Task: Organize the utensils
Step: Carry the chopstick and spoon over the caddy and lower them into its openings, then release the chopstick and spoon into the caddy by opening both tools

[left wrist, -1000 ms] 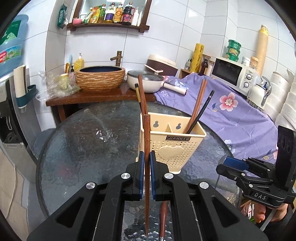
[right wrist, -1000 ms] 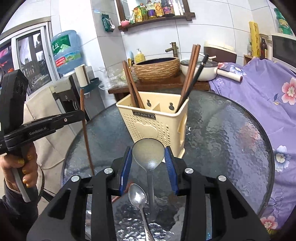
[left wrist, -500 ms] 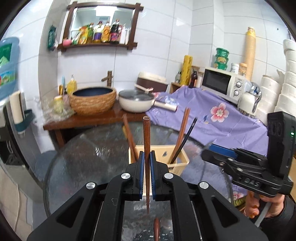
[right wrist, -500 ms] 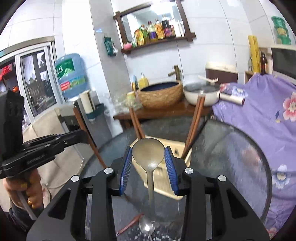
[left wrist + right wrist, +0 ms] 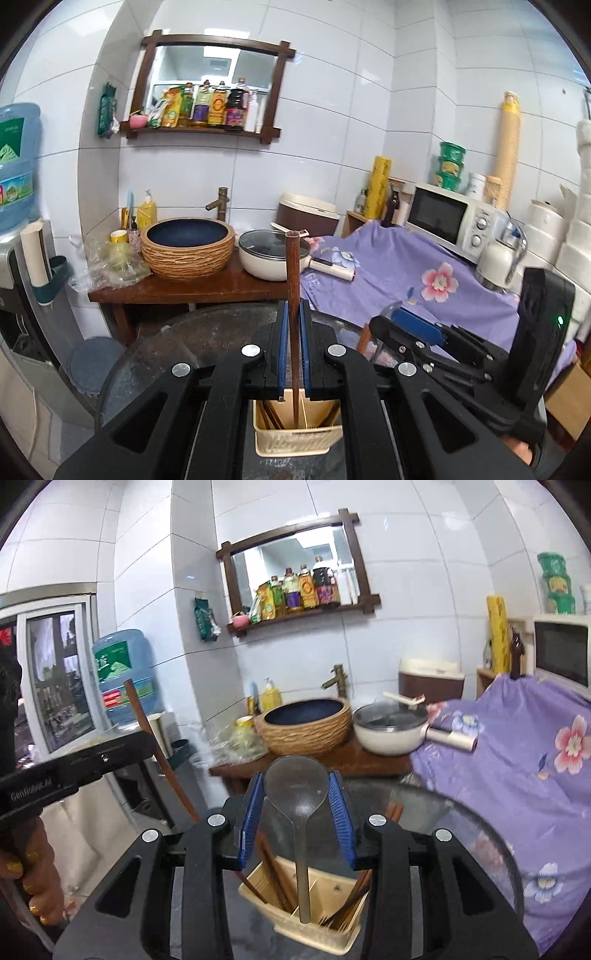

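The left gripper (image 5: 294, 341) clamped an upright chopstick (image 5: 293, 295). The right gripper (image 5: 296, 814), part open, held a spoon (image 5: 296, 786) above the holder (image 5: 314, 928).

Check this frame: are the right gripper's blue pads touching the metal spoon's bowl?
Touching. In the right wrist view the right gripper has both blue pads pressed against the edges of the metal spoon bowl, no gap showing.

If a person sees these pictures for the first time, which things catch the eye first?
The brown chopstick standing upright in the left gripper, and the metal spoon held bowl-up in the right gripper. Both hang above the cream utensil holder on the glass table.
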A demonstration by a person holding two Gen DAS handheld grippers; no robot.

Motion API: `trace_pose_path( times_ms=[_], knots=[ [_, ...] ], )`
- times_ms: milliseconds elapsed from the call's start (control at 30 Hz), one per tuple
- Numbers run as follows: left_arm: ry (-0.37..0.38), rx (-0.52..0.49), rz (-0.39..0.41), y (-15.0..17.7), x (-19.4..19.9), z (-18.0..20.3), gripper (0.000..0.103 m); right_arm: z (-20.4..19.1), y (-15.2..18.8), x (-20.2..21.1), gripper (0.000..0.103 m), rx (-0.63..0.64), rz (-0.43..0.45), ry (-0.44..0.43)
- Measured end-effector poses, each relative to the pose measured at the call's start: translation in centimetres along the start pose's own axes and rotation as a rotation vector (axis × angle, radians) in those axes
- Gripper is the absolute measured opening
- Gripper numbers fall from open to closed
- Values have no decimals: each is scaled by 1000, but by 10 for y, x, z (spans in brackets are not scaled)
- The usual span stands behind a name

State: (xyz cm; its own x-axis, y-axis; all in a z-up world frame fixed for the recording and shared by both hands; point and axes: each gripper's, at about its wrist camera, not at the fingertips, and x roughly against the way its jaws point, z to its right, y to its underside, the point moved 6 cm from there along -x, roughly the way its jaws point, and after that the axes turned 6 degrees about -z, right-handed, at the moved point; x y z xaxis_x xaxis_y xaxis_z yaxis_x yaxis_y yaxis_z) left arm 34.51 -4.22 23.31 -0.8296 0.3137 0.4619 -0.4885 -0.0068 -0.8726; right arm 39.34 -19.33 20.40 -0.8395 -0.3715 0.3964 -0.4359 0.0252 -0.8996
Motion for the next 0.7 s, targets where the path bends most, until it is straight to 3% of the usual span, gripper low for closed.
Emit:
trace_pose_path(
  times_ms=[300, 700],
  knots=[
    [-35, 75, -85, 34, -59, -17, 6, 20, 50, -53, 37, -41, -64, 50],
    [-57, 40, -189, 90, -99, -19, 6, 22, 107, -77, 37, 30, -139, 101]
  ],
)
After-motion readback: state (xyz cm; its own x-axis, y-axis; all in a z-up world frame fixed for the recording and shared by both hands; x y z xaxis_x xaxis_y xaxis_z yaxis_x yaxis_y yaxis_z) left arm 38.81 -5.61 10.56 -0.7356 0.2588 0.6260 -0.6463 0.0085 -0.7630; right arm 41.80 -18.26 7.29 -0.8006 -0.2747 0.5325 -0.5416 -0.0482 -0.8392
